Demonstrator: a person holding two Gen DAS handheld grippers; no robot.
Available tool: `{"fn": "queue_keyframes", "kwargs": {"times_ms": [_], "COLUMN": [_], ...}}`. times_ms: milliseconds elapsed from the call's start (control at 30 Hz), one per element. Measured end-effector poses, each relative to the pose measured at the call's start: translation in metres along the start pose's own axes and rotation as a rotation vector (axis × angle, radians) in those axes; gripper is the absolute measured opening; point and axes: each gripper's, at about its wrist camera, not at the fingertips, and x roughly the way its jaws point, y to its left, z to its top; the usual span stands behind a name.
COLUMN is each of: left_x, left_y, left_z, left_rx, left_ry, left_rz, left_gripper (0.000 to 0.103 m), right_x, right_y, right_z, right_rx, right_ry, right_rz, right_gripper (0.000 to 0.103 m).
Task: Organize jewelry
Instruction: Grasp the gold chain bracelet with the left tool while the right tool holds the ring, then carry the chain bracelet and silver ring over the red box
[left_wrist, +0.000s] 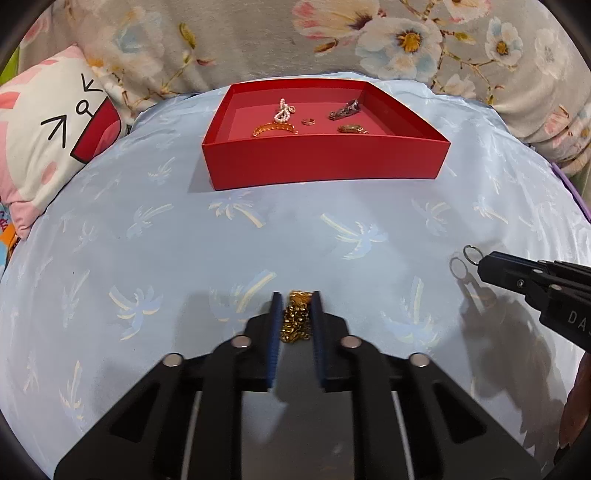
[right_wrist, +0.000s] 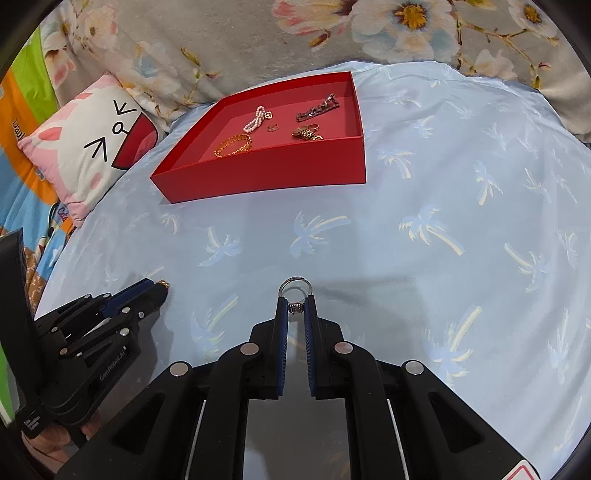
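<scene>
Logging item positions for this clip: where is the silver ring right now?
The silver ring is pinched at the tips of the right claw, over the blue palm-print sheet, well short of the red tray.

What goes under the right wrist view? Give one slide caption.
Right tongs pinch a silver ring above the palm-print sheet, red jewelry box ahead.
</scene>
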Motion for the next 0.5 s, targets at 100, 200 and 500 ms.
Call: {"fn": "queue_keyframes", "kwargs": {"times_ms": [100, 200, 500], "left_x": [-0.001, -0.003, -0.028], "left_y": [0.004, 0.006, 0.012], "left_z": [0.0, -0.001, -0.006], "left_rx": [-0.018, -0.037, -0.097], "left_ry": [0.002, 0.01, 0.004], "left_rz": [-0.016, -0.032, -0.085], "left_gripper": [0.007, 0.007, 0.007], "right_x": [-0.004, -0.008, -0.026], "right_y": [0.001, 0.002, 0.004], "right_z": [-0.001, -0.003, -0.005], "right_rx": [-0.003, -0.004, -0.01], "right_ry": [-0.003, -0.008, -0.031], "right_rz": [0.003, 0.009, 0.025], "right_gripper": [0.008, 0.008, 0.008]}}
